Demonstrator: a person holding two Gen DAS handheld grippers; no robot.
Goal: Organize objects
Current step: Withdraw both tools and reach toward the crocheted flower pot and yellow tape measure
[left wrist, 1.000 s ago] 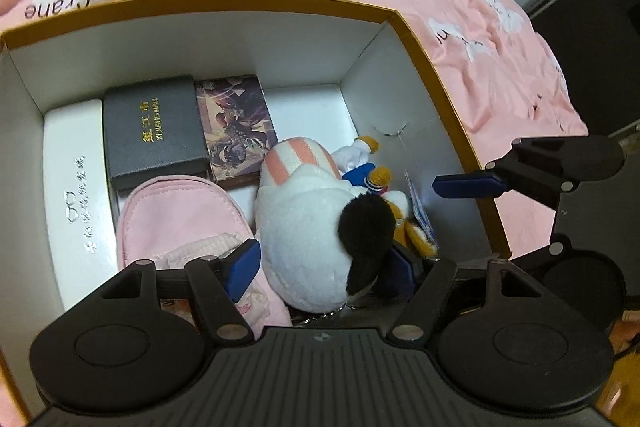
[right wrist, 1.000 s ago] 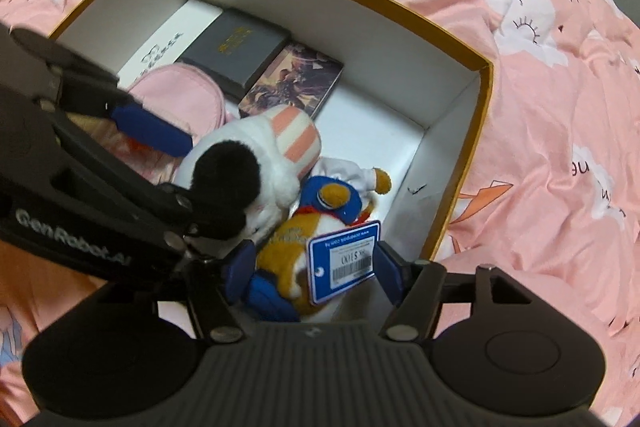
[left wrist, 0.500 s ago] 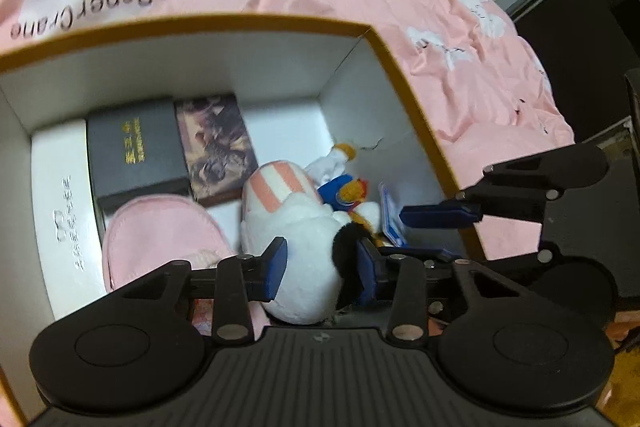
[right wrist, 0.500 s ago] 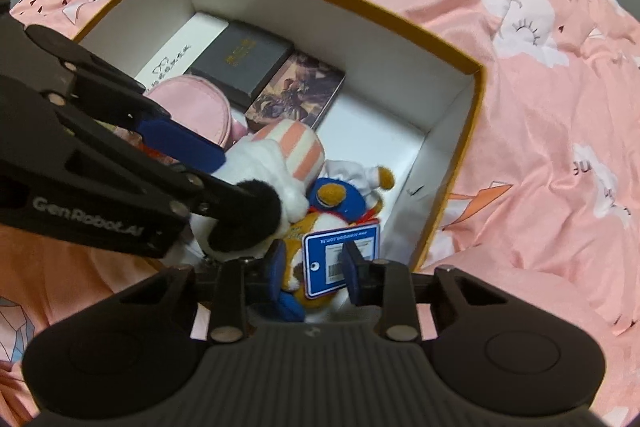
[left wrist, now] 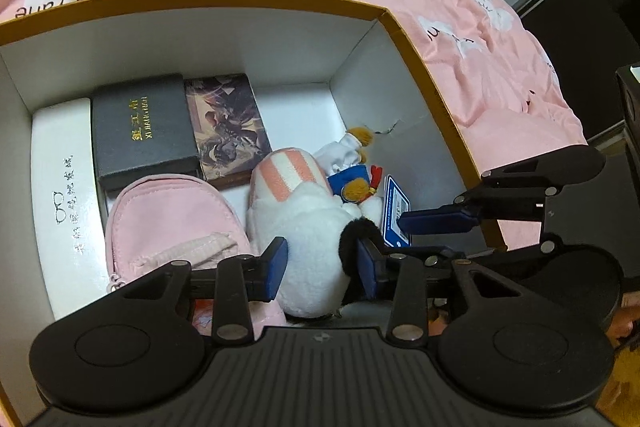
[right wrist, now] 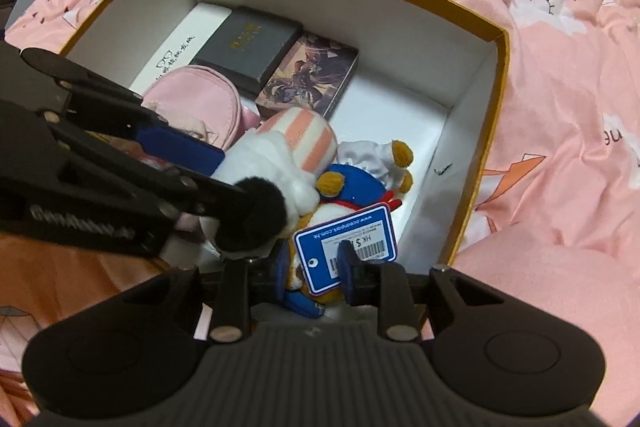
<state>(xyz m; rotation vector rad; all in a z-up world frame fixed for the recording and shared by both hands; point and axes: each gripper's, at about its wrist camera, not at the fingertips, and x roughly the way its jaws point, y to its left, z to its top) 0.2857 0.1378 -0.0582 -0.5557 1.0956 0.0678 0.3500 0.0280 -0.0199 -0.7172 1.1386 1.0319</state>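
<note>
Left hand-held gripper (left wrist: 322, 269) clamped on the white plush (left wrist: 312, 227) at its near end. Right hand-held gripper (right wrist: 314, 265) pinched on the small duck plush (right wrist: 348, 203), its blue tag (right wrist: 346, 247) between the pads. Both toys are low inside the box (left wrist: 420, 39), probably being seated beside the pink pouch (left wrist: 172, 219), black case (left wrist: 142, 131) and picture box (left wrist: 226, 129). The box rests on a bed with a pink quilt (right wrist: 568, 75); the room beyond is dark.

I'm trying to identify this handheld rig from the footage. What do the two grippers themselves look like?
Both match: matte black plastic, a ribbed body with two round discs, and jointed black links with silver rivets carrying the fingers. The left gripper and right gripper have blue pads inside the fingers. White lettering, blurred here, runs along the left gripper's side in the right wrist view. No cables or sleeves show.
</note>
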